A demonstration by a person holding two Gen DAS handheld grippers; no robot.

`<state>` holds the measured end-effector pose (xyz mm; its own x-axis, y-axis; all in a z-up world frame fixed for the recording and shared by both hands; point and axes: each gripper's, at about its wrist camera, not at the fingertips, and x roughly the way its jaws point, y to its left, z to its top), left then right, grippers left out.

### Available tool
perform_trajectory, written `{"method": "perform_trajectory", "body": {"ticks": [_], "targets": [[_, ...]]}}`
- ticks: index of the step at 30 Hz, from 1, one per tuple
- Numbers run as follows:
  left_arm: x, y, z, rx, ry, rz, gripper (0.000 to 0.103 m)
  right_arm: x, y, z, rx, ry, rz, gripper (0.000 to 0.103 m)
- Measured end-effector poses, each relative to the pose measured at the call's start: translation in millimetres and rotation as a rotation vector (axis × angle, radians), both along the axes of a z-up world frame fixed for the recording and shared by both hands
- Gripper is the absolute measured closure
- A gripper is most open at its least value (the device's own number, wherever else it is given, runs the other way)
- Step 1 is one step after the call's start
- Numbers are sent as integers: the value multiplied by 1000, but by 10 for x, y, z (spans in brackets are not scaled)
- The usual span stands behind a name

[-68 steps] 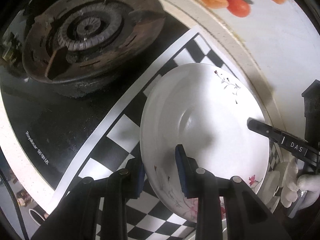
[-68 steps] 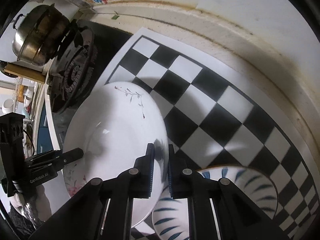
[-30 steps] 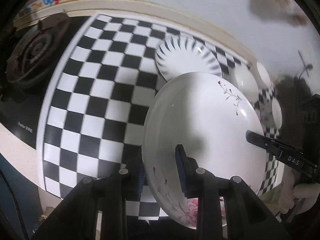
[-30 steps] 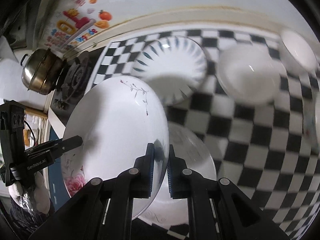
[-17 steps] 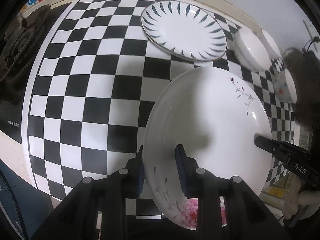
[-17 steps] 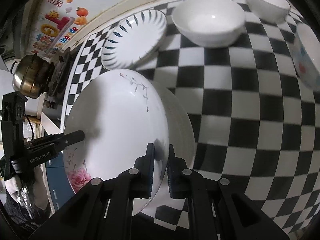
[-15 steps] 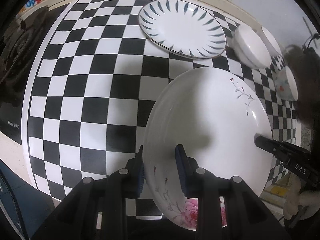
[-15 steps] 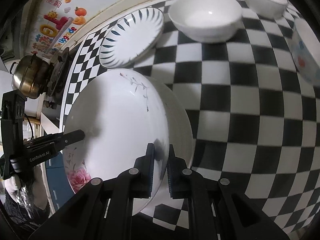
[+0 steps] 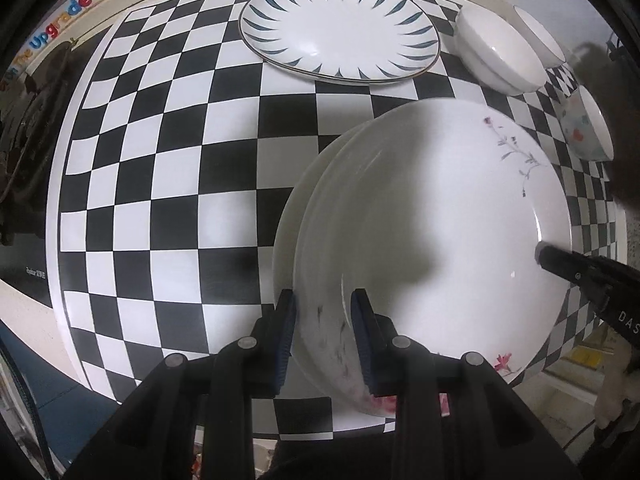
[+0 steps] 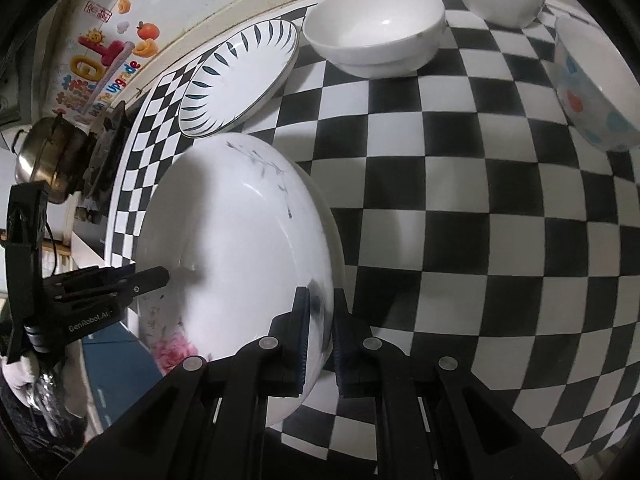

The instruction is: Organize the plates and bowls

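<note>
White flowered plate [image 9: 432,216] pinched at opposite rims — left claw [image 9: 324,332], right claw [image 10: 320,324] — directly over plain plate [image 9: 288,216] on table [image 9: 168,168]; straight down.

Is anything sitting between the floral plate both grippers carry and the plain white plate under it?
Nothing visible does. The floral plate sits directly over the plain white plate, whose rim shows bare on the left. The left gripper and right gripper each straddle the floral plate's rim. The striped plate and bowls lie farther back.
</note>
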<state>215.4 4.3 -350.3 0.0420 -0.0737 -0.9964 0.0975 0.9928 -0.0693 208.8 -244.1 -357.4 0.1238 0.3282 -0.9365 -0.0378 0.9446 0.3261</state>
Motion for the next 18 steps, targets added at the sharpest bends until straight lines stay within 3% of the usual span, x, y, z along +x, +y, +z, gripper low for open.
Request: {"method": "perform_trajectory", "body": {"ticks": [3,11,18], "targets": [[-7,-42,35,39,-12,-24,77,-15,2,4,-8,2,4,91],[-25,-5,71,52,-16,-7,77,-32,-20,-45,-27,33,18,91],[-30,23,47,14,6,54,77,-15,19,-44,-37,50,30,89]]}}
